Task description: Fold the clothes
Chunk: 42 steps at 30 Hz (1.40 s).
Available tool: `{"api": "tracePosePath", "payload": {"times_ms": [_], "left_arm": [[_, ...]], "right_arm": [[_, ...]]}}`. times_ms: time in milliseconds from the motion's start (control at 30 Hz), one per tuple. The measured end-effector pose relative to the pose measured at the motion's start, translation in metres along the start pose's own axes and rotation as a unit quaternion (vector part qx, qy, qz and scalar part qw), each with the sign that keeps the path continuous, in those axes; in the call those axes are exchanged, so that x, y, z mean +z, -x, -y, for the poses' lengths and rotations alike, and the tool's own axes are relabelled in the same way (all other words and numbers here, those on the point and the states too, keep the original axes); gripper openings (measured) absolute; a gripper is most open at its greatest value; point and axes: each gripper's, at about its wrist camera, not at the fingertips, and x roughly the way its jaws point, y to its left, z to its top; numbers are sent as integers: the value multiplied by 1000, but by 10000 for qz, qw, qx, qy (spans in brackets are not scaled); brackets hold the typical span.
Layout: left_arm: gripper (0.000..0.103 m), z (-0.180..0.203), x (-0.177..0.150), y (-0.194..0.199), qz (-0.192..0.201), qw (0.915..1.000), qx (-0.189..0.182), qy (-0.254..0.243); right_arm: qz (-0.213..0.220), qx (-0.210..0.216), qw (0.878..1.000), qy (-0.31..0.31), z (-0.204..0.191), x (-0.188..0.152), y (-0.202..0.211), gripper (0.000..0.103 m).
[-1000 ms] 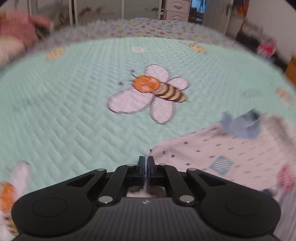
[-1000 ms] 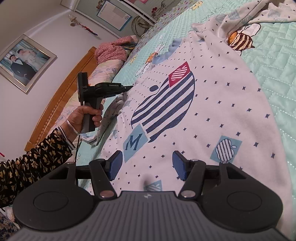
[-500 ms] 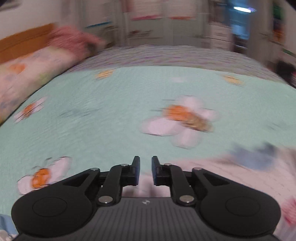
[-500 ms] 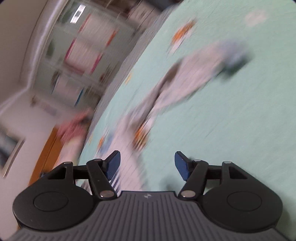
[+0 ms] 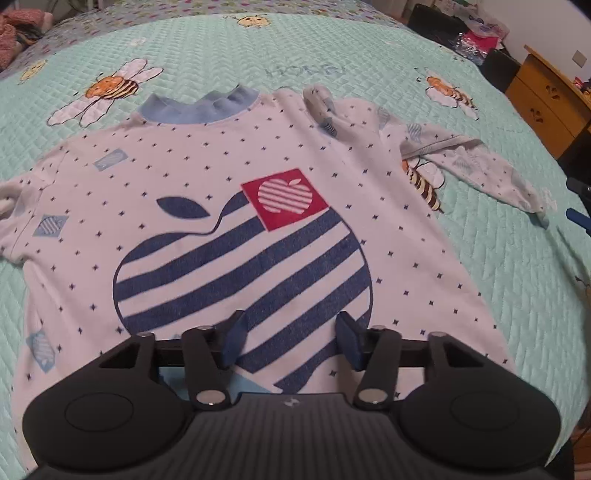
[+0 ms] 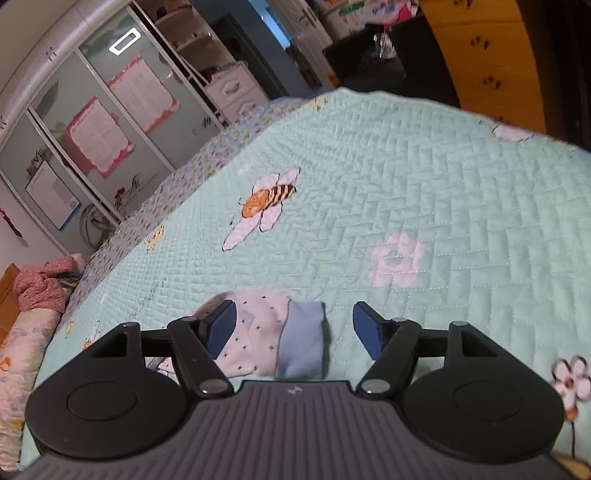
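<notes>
Two grippers work over a child's sweatshirt (image 5: 258, 236) spread front-up on a mint quilted bedspread (image 5: 498, 258). From the left wrist, the left gripper (image 5: 291, 338) hangs above the lower part of the big striped apple print, its jaws having just been opening, apart now with nothing pinched between them. A blue collar (image 5: 199, 107) lies at the far edge, and the sleeve (image 5: 461, 158) on the right of this view trails crumpled across a bee motif. Wooden drawers (image 5: 546, 103) and dark clutter stand past the bed's far corner; a pink bundle (image 5: 14, 29) sits at top left.

From the right wrist, the right gripper (image 6: 293, 328) is spread wide, jaws just widened, over a sleeve end (image 6: 258, 332) with its pale-blue cuff (image 6: 301, 339), which lies flat on the bedspread between the fingers, ungripped. Beyond stretch embroidered bees and flowers, a glass-fronted wardrobe (image 6: 92, 122), white drawers (image 6: 232, 92) and an orange cabinet (image 6: 487, 59).
</notes>
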Motion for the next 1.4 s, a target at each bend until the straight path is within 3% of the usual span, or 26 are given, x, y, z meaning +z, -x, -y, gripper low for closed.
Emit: {"api": "tracePosePath", "payload": {"times_ms": [133, 233, 300, 400, 500, 567, 600, 700, 767, 833, 900, 967, 1067, 1100, 1133, 1200, 1300, 1400], "left_arm": [[69, 1, 1, -6, -53, 9998, -35, 180], [82, 11, 1, -9, -104, 9999, 38, 74], [87, 17, 1, -11, -116, 9998, 136, -1], [90, 21, 0, -14, -100, 9997, 199, -19], [92, 22, 0, -15, -110, 9997, 201, -11], [92, 22, 1, -15, -128, 9997, 204, -7], [92, 22, 1, -15, -131, 9997, 204, -2], [94, 22, 1, -15, -129, 9997, 199, 9], [95, 23, 0, -16, -119, 9997, 193, 12], [96, 24, 0, -16, -113, 9997, 204, 12], [97, 24, 0, -17, -115, 9997, 193, 22], [98, 24, 0, -17, -115, 9998, 180, 31], [100, 24, 0, -17, -104, 9998, 158, 5], [101, 24, 0, -17, -97, 9998, 151, -9], [101, 24, -1, -18, -90, 9999, 144, -22], [103, 25, -2, -18, -77, 9999, 131, -57], [103, 26, -3, -18, -59, 9998, 132, -113], [103, 25, -4, -17, -47, 9999, 113, -112]], "right_arm": [[-439, 85, 9986, 276, -9, 0, -29, 71], [-767, 152, 9956, 516, -19, -2, -53, 73], [-803, 172, 9945, 648, -26, -4, -61, 80], [-840, 153, 9914, 995, -40, -9, -64, 78], [-917, 10, 9854, 1433, -50, -11, -68, 54], [-962, -99, 9808, 1693, -54, -13, -67, 45], [-978, -103, 9791, 1778, -55, -12, -67, 32], [-1006, -114, 9700, 2212, -64, -8, -67, 25], [-703, -144, 9561, 2841, -82, -6, -61, 24], [-235, -140, 9346, 3547, -103, -6, -50, 24], [420, 64, 8973, 4393, -122, -14, -27, 25], [719, 320, 8572, 5090, -133, -29, -6, 27], [105, 683, 8192, 5693, -131, -57, 14, 46], [-187, 778, 8116, 5788, -125, -68, 19, 54], [-475, 877, 8084, 5801, -118, -77, 24, 54], [-1011, 1076, 8220, 5500, -104, -90, 34, 54], [-1414, 1213, 8746, 4477, -84, -92, 46, 58], [-1299, 1231, 9301, 3207, -65, -80, 54, 62]]}}
